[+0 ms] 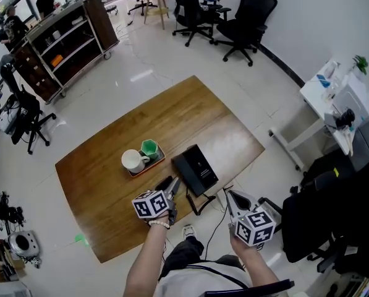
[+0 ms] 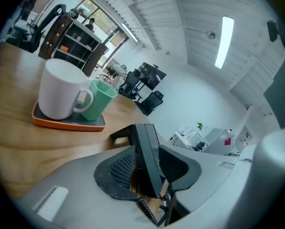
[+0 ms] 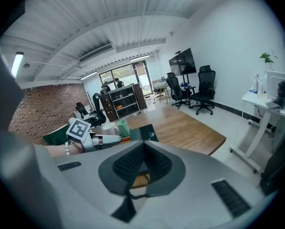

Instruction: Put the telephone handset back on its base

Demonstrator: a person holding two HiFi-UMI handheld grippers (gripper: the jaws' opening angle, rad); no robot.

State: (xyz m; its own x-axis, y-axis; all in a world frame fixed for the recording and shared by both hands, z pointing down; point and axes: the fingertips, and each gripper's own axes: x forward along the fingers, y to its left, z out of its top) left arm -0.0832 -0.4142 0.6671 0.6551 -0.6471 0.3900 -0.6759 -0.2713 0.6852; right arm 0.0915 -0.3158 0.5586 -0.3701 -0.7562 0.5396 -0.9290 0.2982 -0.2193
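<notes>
The black handset [image 2: 148,163] lies between the left tool's [image 1: 172,189] spread jaws, not pinched, with its coiled cord [image 2: 147,213] at the near end. It runs beside the telephone base [image 1: 203,166], close to the surface's [image 1: 110,184] near edge. A tray [image 1: 161,158] with a white mug [image 1: 133,161] and a green cup [image 1: 149,148] sits just left of the base. The right tool [image 1: 229,198] — jaws pressed together on nothing — hangs past that edge over glossy floor [image 1: 141,73]. Office chairs [image 1: 246,17] and shelving [image 1: 70,45] stand beyond. Both forearms reach forward.
</notes>
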